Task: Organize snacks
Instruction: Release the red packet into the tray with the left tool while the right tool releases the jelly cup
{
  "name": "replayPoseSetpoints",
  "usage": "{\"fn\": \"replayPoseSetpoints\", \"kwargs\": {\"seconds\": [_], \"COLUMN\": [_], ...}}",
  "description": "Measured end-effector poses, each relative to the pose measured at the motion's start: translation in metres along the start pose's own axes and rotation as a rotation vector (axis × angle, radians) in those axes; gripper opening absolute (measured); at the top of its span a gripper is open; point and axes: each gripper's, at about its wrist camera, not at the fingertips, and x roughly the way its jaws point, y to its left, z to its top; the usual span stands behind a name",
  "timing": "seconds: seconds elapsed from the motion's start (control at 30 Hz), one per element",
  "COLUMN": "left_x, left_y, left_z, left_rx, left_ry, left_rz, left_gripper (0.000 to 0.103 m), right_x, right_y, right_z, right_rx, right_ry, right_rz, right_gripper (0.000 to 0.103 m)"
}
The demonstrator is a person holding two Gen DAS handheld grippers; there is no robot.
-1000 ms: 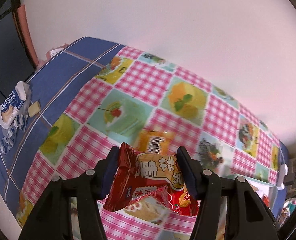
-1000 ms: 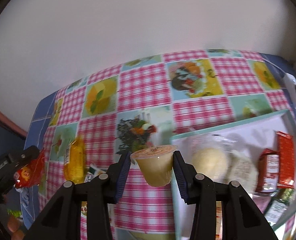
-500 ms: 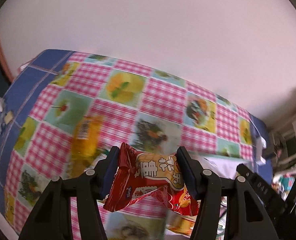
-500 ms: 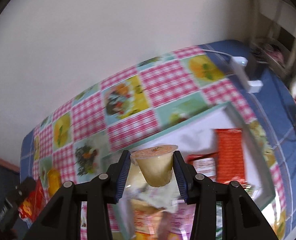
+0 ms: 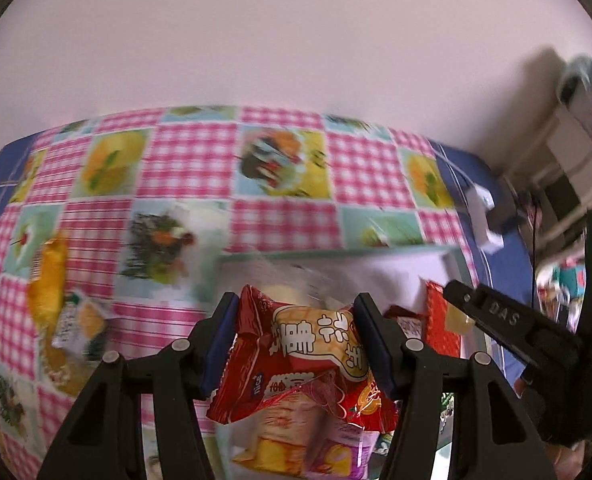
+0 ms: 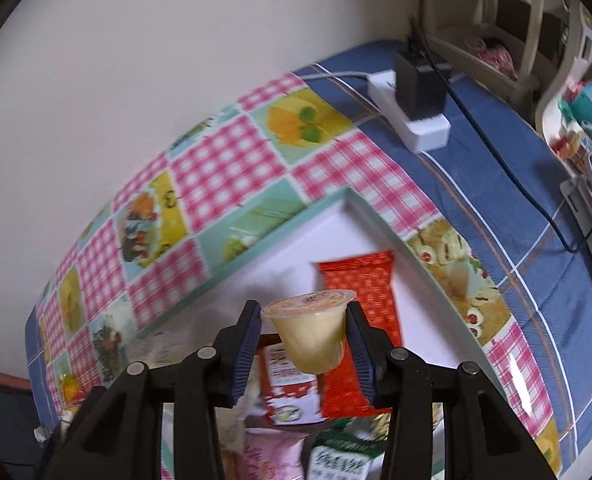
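Left wrist: I'm clamping my left claw (image 5: 296,344) on a red snack packet (image 5: 308,356), carrying it over the tray (image 5: 336,254) w/ snacks below. Right wrist: my right claw (image 6: 304,344) is gripping a jelly cup (image 6: 310,334) above the tray's white floor (image 6: 336,236). Next: lower both, then release.

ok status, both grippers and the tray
Left gripper shut on red snack packet. Right gripper shut on jelly cup, over the tray. Tray already crowded; bare floor at far corner.
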Motion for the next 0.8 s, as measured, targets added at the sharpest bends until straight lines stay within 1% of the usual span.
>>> {"fn": "replayPoseSetpoints", "kwargs": {"seconds": [0.17, 0.27, 0.37, 0.4, 0.43, 0.47, 0.5, 0.53, 0.6, 0.73, 0.8], "left_x": [0.025, 0.031, 0.034, 0.034, 0.034, 0.034, 0.033, 0.032, 0.030, 0.025, 0.023], "left_y": [-0.019, -0.024, -0.026, -0.026, -0.026, -0.025, -0.024, -0.023, -0.020, -0.011, -0.005], "left_z": [-0.008, -0.010, -0.011, -0.010, -0.010, -0.010, -0.009, -0.008, -0.007, -0.003, 0.000], "left_rx": [0.047, 0.051, 0.051, 0.048, 0.042, 0.037, 0.032, 0.030, 0.025, -0.013, -0.036], "left_ry": [0.028, 0.034, 0.041, 0.044, 0.046, 0.047, 0.046, 0.046, 0.041, 0.030, 0.026], "left_rz": [-0.018, -0.034, -0.046, -0.047, -0.049, -0.051, -0.055, -0.056, -0.044, -0.030, -0.017], "left_gripper": [0.061, 0.061, 0.063, 0.066, 0.072, 0.074, 0.075, 0.075, 0.075, 0.075, 0.075], "right_x": [0.014, 0.017, 0.019, 0.020, 0.020, 0.020, 0.019, 0.019, 0.017, 0.018, 0.019], "right_y": [-0.016, -0.020, -0.021, -0.021, -0.022, -0.021, -0.020, -0.020, -0.019, -0.017, -0.016], "right_z": [0.001, 0.001, 0.001, 0.001, 0.001, 0.001, 0.001, 0.001, 0.002, 0.003, 0.003], "right_rx": [0.028, 0.036, 0.040, 0.039, 0.039, 0.039, 0.037, 0.035, 0.029, 0.012, 0.005], "right_ry": [0.029, 0.036, 0.039, 0.041, 0.039, 0.037, 0.035, 0.029, 0.023, 0.024, 0.026], "right_rz": [-0.021, -0.027, -0.026, -0.024, -0.020, -0.015, -0.015, -0.017, -0.024, -0.037, -0.046], "right_gripper": [0.046, 0.046, 0.046, 0.047, 0.052, 0.056, 0.065, 0.071, 0.073, 0.084, 0.087]}}
